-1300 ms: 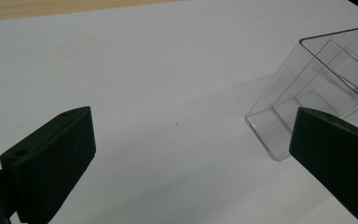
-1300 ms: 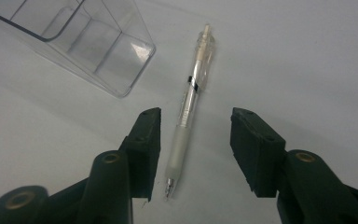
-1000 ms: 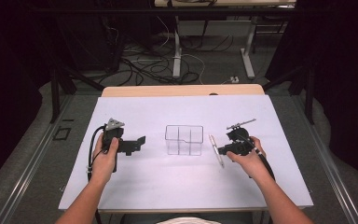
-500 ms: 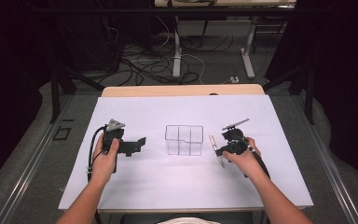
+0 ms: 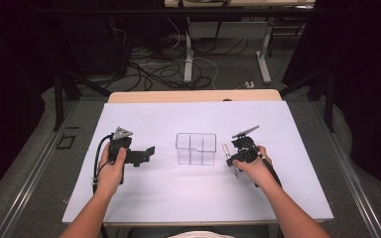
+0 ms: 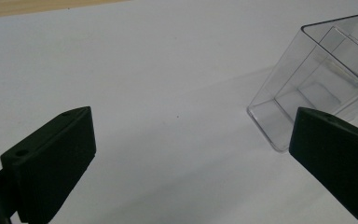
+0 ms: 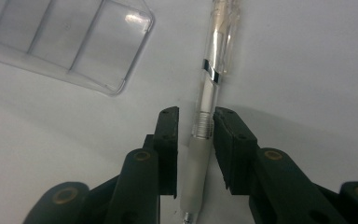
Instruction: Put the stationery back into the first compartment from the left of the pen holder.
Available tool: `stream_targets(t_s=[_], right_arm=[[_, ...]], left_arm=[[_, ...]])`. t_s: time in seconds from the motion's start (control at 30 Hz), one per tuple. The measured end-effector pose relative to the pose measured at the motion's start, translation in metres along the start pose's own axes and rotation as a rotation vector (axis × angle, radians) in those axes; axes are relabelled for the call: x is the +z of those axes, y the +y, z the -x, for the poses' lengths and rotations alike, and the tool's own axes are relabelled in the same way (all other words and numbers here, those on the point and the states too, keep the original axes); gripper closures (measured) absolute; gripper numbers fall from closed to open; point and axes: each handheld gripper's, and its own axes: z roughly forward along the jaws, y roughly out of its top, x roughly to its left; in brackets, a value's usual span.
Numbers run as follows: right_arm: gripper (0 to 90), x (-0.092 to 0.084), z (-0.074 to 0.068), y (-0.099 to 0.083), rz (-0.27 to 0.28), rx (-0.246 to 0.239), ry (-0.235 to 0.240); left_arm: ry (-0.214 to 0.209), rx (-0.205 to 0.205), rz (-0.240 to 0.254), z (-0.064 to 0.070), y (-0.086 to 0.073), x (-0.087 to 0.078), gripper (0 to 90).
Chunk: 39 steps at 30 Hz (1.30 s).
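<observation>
Right tongs (image 7: 196, 128) have dropped lower onto the pen (image 7: 205, 135) vs the earlier frame, jaws just been closing, now straddling the pen's grip section; one pad touches, a sliver of gap at the other, so not clamped yet. Pen lies flat on the white surface (image 5: 178, 198), at 3 o'clock from the clear organiser (image 5: 196, 148). Likely next: pinch, lift, drop into a compartment. Left tongs (image 6: 191, 154) wide open, empty, unmoved. No brand or writing legible.

Left gripper (image 5: 149, 151) held level in the left hand (image 5: 110, 168) with jaws wide apart, right gripper (image 7: 195, 133) angled downward in the right hand (image 5: 254, 167), its jaws having just been closing, a narrow gap remaining between them
</observation>
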Motion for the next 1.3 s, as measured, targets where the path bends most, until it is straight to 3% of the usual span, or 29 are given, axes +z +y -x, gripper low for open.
stream_targets(t_s=[0.07,0.2,0.3,0.73,0.77,1.0,1.2,1.23,1.3], right_arm=[[72.6,0.0,-0.001,0.002,-0.032,0.002,-0.013],[74.7,0.004,-0.002,0.002,-0.019,0.009,-0.011],[76.9,0.003,0.0,0.004,-0.038,0.01,-0.021],[80.0,0.003,0.003,0.005,-0.041,0.085,-0.005],[80.0,0.003,0.003,0.005,-0.044,0.091,-0.006],[80.2,0.003,0.006,0.003,-0.034,0.124,0.023],[80.2,-0.002,0.008,0.002,-0.034,0.102,0.023],[80.2,0.0,0.009,0.0,0.02,0.101,0.05],[80.2,-0.006,0.009,0.001,-0.011,0.093,0.032]], left_arm=[[-0.007,-0.01,0.0,0.0,0.0,0.0,0.3],[-0.002,-0.001,-0.008,-0.002,-0.001,-0.001,0.3],[-0.007,-0.006,-0.01,-0.002,-0.001,-0.002,0.3],[0.003,-0.002,-0.001,-0.002,-0.001,-0.001,0.3],[-0.007,-0.002,-0.019,-0.003,-0.001,-0.003,0.3],[-0.005,-0.039,-0.011,-0.003,-0.002,0.0,0.3],[-0.023,-0.032,-0.023,-0.004,0.0,-0.002,0.4],[-0.026,-0.027,-0.025,-0.004,0.0,-0.002,0.4],[-0.025,-0.05,-0.006,-0.002,0.0,-0.002,0.4]])
